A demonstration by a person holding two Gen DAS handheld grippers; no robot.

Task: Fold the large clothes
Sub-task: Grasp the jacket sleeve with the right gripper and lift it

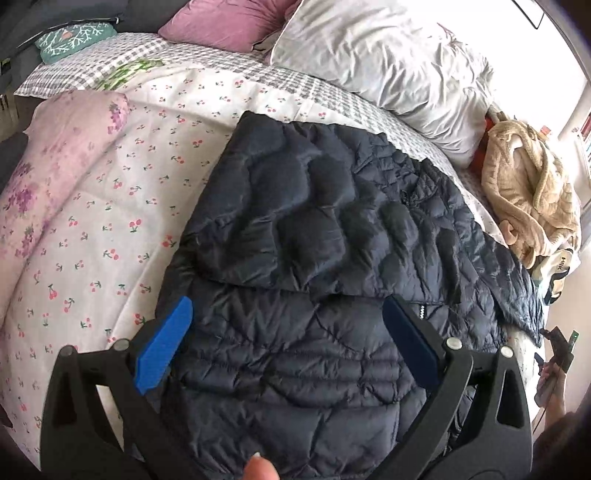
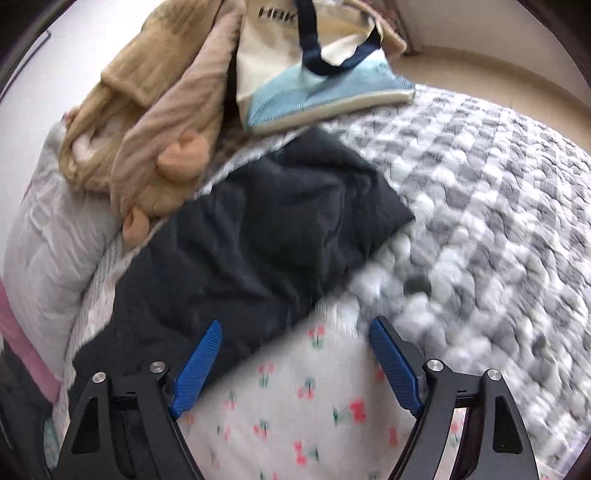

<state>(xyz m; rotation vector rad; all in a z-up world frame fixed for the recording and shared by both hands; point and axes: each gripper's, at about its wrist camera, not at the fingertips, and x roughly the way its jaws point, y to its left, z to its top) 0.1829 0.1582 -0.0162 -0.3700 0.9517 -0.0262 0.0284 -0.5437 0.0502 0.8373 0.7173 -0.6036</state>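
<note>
A dark navy quilted jacket [image 1: 314,229] lies on the cherry-print duvet [image 1: 110,221], with one part folded over its body. My left gripper [image 1: 287,302] hovers over the jacket's near half with its jaws wide, open, and its blue pads [image 1: 162,347] pressing on nothing. In the blurred right wrist view a dark end of the jacket [image 2: 258,229] stretches away to the upper right. My right gripper [image 2: 295,325] is open just past that end's near edge, over the cherry-print duvet [image 2: 295,406], with nothing between its fingers.
A white pillow [image 1: 388,66] and a pink pillow [image 1: 229,22] lie at the bed's head. A beige fleece robe [image 2: 147,122] and a cream-and-blue tote bag [image 2: 314,74] sit beyond the jacket. A grey-white checked blanket [image 2: 480,221] covers the right. A fingertip [image 1: 260,469] shows at the bottom.
</note>
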